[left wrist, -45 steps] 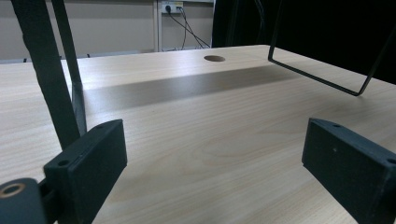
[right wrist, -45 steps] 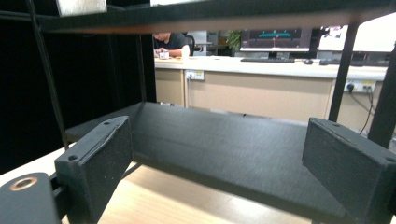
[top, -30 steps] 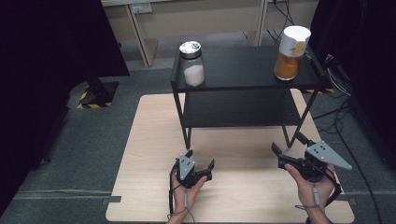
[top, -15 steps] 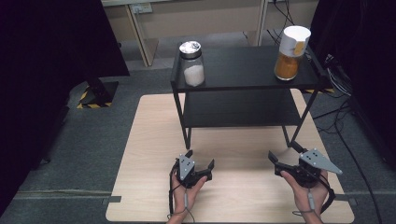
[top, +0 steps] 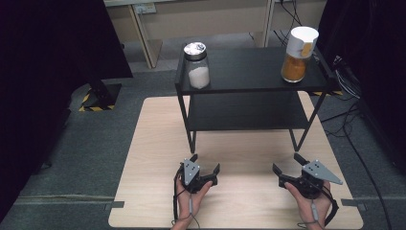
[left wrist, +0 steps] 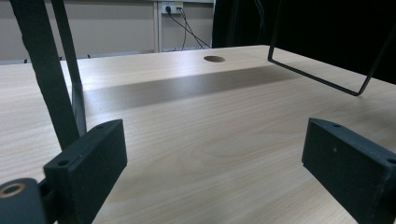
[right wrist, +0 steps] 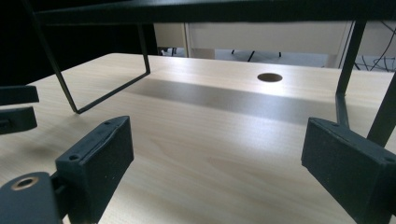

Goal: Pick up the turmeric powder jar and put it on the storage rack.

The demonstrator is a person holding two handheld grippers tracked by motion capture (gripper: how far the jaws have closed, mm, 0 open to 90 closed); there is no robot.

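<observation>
A black shelf (top: 249, 72) stands at the table's (top: 153, 143) far side. On top, the white-powder jar (top: 197, 65) lies straight ahead of the left gripper (top: 205, 163); the orange jar (top: 297, 54) ahead of the right gripper (top: 285, 164). Both grippers gape wide, empty, low near the table's front edge.

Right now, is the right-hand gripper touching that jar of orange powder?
Apart. The high view shows the right gripper open, low over the table near the person, while the orange-powder jar stands on the black shelf's top.
</observation>
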